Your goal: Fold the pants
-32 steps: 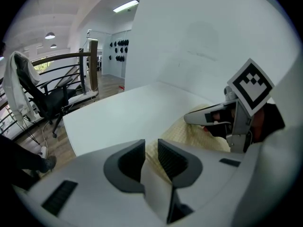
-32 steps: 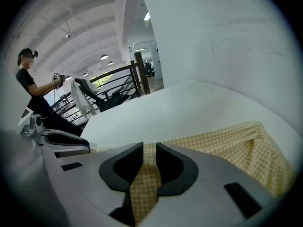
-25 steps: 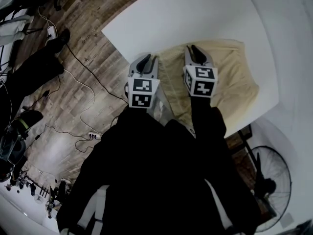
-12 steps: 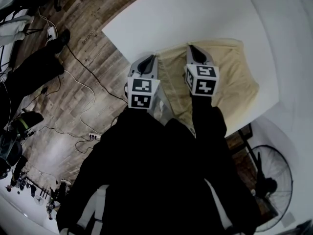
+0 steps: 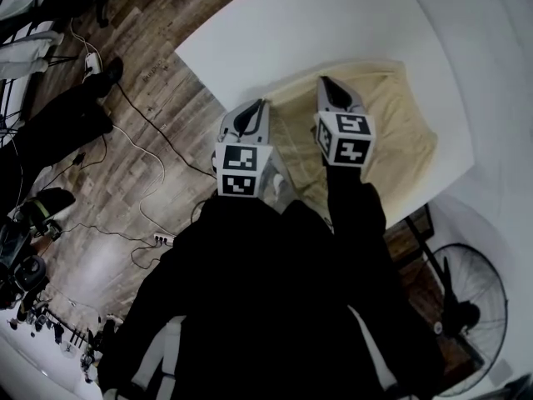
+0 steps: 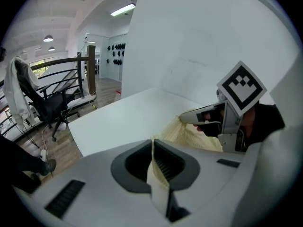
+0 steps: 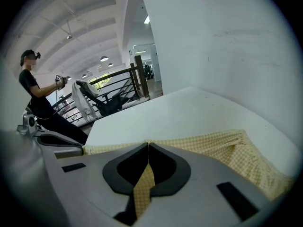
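Because each gripper pinches only a thin edge of cloth, the chief risk from here is a slip. At the left, the grey two-jaw left gripper has its jaws pressed together on a narrow fold of the pale yellow checked cotton pants, and the fabric runs down between the ribbed pads. Just to its right, the grey two-jaw right gripper is likewise clamped tight on a strip of the same edge. The rest of the pants lies spread on the white rectangular table, toward the side nearest the person. If one hand travels faster or higher than the other, I judge the edge could pull free or the fold land skewed. Cloth near the table's border could also slide off. No box, basket or bin shows, and the pants lie straight on the tabletop.
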`<action>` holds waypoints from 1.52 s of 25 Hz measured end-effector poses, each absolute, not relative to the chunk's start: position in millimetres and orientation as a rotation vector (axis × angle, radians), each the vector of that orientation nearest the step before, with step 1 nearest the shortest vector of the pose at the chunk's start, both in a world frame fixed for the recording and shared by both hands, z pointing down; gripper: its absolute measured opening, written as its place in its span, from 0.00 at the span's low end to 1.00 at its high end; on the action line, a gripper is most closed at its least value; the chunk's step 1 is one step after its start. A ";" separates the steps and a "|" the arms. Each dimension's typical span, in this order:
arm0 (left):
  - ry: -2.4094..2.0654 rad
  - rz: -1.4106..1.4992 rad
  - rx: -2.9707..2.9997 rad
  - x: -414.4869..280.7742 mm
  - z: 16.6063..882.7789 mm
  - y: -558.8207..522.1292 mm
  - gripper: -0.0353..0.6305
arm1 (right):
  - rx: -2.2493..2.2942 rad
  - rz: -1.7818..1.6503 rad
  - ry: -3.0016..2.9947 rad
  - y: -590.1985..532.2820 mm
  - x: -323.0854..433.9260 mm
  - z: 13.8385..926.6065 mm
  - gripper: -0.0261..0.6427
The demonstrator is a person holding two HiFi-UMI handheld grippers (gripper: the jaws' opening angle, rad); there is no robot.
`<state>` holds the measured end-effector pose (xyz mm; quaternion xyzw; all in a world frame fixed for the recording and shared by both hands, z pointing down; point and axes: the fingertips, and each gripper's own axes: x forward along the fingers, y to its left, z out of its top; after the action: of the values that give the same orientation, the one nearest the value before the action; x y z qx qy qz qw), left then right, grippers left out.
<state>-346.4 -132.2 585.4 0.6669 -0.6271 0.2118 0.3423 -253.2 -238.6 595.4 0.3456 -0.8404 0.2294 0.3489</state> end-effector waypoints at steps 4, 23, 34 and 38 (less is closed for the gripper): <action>-1.640 0.532 1.758 -335.7 569.4 -125.2 0.08 | 0.908 0.585 -2.208 -234.0 -246.4 582.4 0.05; -1.604 0.408 1.883 -245.9 495.4 -82.1 0.08 | 1.013 0.666 -2.373 -203.6 -180.4 510.4 0.05; -1.532 0.372 2.003 -161.7 464.1 -55.3 0.08 | 1.096 0.671 -2.440 -182.0 -113.4 484.6 0.05; -1.520 0.381 2.041 -133.9 457.8 -47.8 0.08 | 1.131 0.675 -2.460 -174.4 -85.3 478.0 0.05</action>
<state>-133.9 -47.8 457.8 0.7614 -0.5671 0.1420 0.2802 -85.3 -174.4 478.0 0.3992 -0.8680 0.2381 0.1746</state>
